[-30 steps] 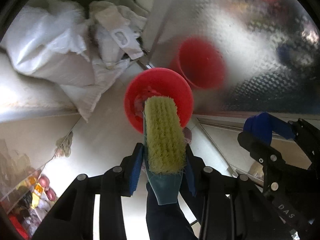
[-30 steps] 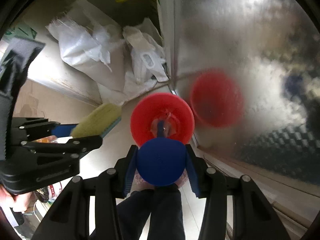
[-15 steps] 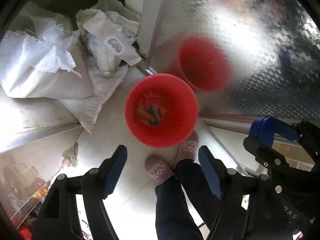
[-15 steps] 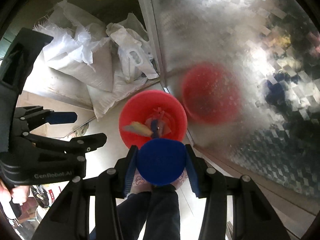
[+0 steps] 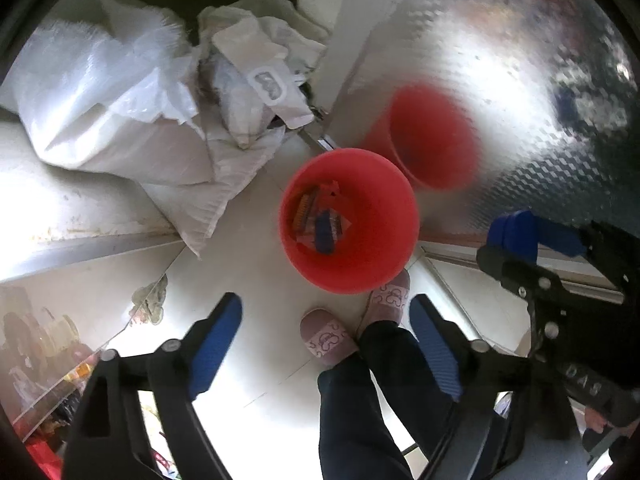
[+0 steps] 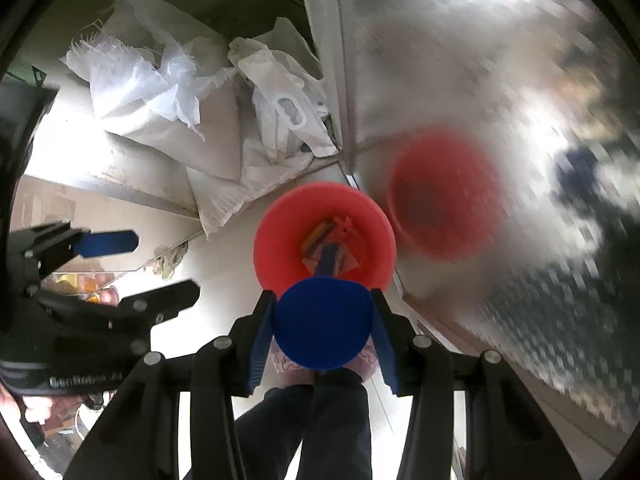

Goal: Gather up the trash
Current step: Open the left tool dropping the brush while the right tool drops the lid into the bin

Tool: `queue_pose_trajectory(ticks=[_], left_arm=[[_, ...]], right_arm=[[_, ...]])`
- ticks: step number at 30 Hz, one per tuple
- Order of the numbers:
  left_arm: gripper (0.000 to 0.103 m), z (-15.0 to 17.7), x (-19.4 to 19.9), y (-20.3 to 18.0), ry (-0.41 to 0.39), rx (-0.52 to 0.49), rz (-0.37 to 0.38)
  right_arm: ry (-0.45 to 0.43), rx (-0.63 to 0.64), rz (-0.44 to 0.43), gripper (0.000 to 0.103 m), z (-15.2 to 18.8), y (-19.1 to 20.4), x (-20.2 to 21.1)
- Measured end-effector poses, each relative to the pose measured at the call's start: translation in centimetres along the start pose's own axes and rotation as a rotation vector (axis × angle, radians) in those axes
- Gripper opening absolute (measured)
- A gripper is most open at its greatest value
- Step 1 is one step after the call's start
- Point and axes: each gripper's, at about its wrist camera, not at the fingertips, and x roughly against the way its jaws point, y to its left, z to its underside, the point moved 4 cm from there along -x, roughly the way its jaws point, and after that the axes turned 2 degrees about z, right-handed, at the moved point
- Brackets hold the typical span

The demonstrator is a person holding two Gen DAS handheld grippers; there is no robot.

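The right claw (image 6: 323, 330) pinches a round blue object (image 6: 322, 322), maybe a lid or cap, between its two blue pads, directly above the near rim of the red bucket (image 5: 352, 220). The left claw (image 5: 326, 340) is empty and its jaws are opening wide; nothing is between them.

I think the risk is in the release. The blue object hangs over the near rim, not over the middle, so it could strike the rim and bounce to the floor (image 5: 240, 280), near the slippers (image 5: 326, 338) of the person. The bucket seems light, so a knock from a claw could tip it.

The bucket stands on the floor, close to the shiny patterned metal panel (image 5: 520, 80) on the right. Some colourful trash (image 5: 320, 220) lies at its bottom. White sacks (image 5: 120, 120) lie far left of it.
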Motion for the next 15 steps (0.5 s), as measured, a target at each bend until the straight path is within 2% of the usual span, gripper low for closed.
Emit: queue_pose_trajectory(ticks=[7, 9, 13, 15], left_arm=[[0.094, 0.5, 0.3, 2.4, -0.028, 0.031, -0.051], [0.103, 0.5, 0.3, 2.8, -0.026, 0.044, -0.057], [0.103, 0.5, 0.6, 3.5, -0.035, 0.074, -0.055], [0.103, 0.6, 0.8, 3.5, -0.037, 0.087, -0.050]], right_arm=[[0.002, 0.058, 0.005, 0.043, -0.8, 1.1, -0.7], [0.000, 0.069, 0.005, 0.043, -0.8, 1.3, -0.7], [-0.016, 0.096, 0.017, 0.043, -0.7, 1.6, -0.6], [-0.032, 0.108, 0.023, 0.055, -0.7, 1.8, -0.3]])
